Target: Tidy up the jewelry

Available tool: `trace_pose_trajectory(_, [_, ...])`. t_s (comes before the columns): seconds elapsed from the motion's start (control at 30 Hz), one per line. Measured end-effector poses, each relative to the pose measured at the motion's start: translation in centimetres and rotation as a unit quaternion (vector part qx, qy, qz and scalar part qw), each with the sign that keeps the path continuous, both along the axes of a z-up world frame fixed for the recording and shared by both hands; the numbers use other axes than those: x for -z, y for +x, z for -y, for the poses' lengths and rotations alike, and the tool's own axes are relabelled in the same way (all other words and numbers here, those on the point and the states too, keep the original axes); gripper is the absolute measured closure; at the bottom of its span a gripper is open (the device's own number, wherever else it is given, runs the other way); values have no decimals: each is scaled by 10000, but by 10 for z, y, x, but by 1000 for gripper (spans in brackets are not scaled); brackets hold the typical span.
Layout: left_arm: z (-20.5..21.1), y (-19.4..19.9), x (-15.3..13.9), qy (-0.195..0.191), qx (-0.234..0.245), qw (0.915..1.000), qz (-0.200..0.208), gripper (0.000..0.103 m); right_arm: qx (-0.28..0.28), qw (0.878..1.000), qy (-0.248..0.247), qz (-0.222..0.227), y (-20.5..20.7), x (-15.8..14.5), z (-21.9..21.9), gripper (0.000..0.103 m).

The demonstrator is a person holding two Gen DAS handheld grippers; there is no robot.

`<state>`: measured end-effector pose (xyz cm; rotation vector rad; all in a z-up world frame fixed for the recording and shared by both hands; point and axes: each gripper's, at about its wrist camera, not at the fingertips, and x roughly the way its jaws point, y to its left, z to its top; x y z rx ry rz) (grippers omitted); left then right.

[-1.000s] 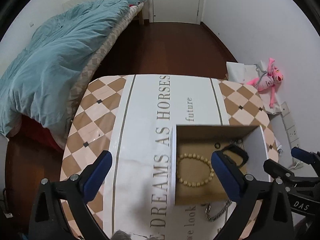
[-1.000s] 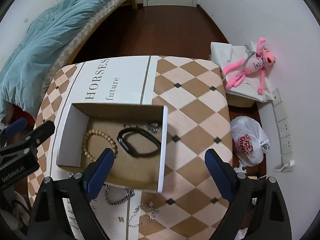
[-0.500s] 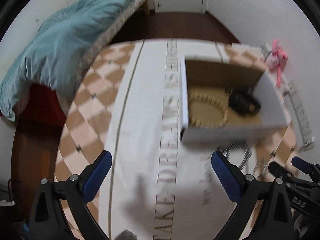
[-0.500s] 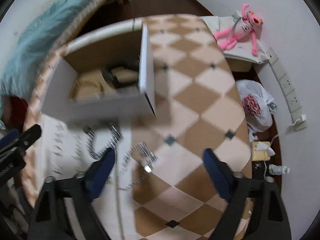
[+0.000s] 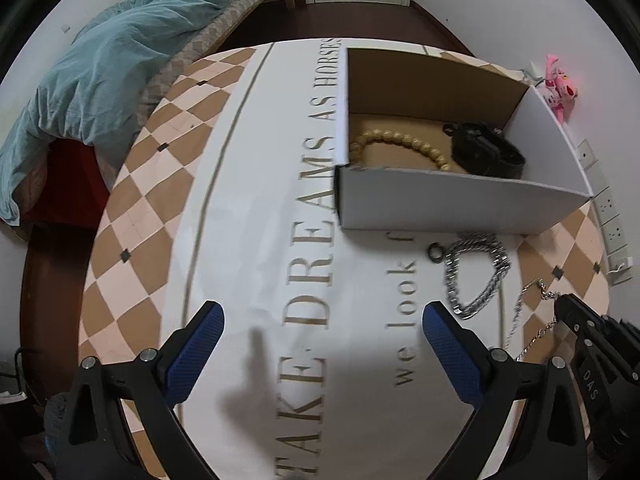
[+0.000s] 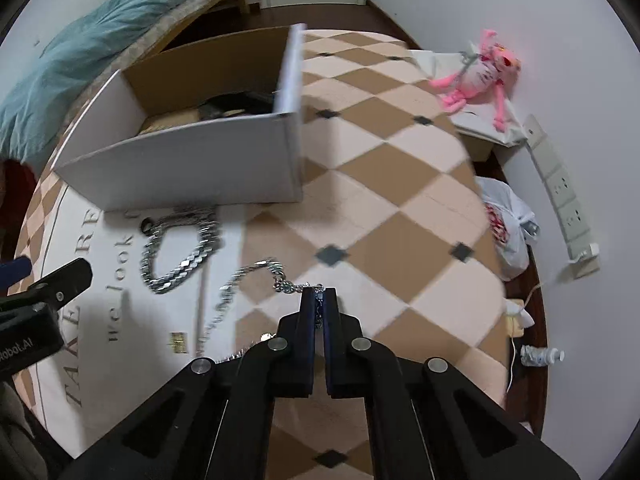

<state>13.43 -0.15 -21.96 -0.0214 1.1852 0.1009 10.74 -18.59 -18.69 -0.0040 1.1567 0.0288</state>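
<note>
Right wrist view: right gripper (image 6: 319, 294), black with blue pads, jaws pressed together on a thin silver chain necklace (image 6: 240, 280) lying on the round table with checked and lettered cloth (image 6: 400, 208), near its front edge; the grip sits at the clasp end, likely so the rest trails free when lifted. Heavy silver link chain (image 6: 180, 248), coiled just in front of the open white cardboard box (image 6: 192, 168), awaiting its turn. Box contents: pale wooden bead bracelet (image 5: 400, 146) and black strap band (image 5: 486, 152), already sorted. Left gripper (image 5: 322, 326), jaws wide apart and holding nothing, hovers over the cloth's lettering, clear of the working side. Judged stage: pick-up of the thin chain for transfer into the box
</note>
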Motion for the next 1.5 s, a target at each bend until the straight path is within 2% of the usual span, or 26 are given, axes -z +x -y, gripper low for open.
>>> trace_pose_trajectory(0.13, [19, 7, 2, -302, 228, 9993, -49, 3, 419, 9989, 209, 24, 2, -8, 31, 100])
trace_pose_trajectory(0.2, [31, 12, 8, -511, 398, 9978, -131, 9, 509, 9985, 200, 36, 1, -9, 39, 101])
trace_pose_trajectory(0.23, [36, 14, 11, -543, 448, 9973, -190, 19, 548, 9983, 204, 29, 1, -8, 43, 101])
trace_pose_trajectory(0.27, [43, 17, 15, -581, 514, 9966, -276, 23, 573, 9981, 211, 24, 1, -8, 47, 101])
trace_pose_trajectory(0.3, [48, 19, 20, -621, 582, 9957, -351, 31, 590, 9980, 214, 19, 0, -8, 49, 101])
trace_pose_trajectory(0.37, [59, 22, 21, -429, 742, 9959, -273, 36, 634, 9977, 244, 0, -2, -6, 53, 101])
trace_pose_trajectory(0.4, [63, 22, 20, -456, 846, 9951, -229, 42, 642, 9976, 253, -13, -2, -5, 54, 101])
trace_pose_trajectory(0.47, [71, 23, 17, -513, 992, 9936, -144, 61, 653, 9975, 271, -13, -5, -5, 55, 101])
trace_pose_trajectory(0.5, [75, 23, 16, -558, 1112, 9922, -112, 77, 656, 9975, 280, -17, -6, -4, 55, 101])
trace_pose_trajectory(0.53, [77, 24, 15, -568, 1181, 9913, -96, 89, 660, 9974, 297, -26, -6, -4, 55, 101])
trace_pose_trajectory(0.6, [81, 23, 15, -558, 1251, 9905, -88, 99, 659, 9972, 339, -26, -6, -4, 55, 101])
trace_pose_trajectory(0.77, [64, 16, 13, -815, 1119, 9903, -73, 101, 603, 9968, 514, 104, -11, -19, 53, 101])
trace_pose_trajectory(0.97, [36, -6, -9, -1070, 958, 9896, 100, 101, 391, 9954, 812, 334, -19, -48, 46, 101])
trace_pose_trajectory(1.2, [17, -21, -51, -1358, 1053, 9844, 380, 101, 127, 9919, 1134, 554, -17, -89, 35, 102])
trace_pose_trajectory(1.5, [7, -7, -130, -1752, 1226, 9721, 961, 101, -326, 9834, 1414, 1089, 1, -172, 18, 102])
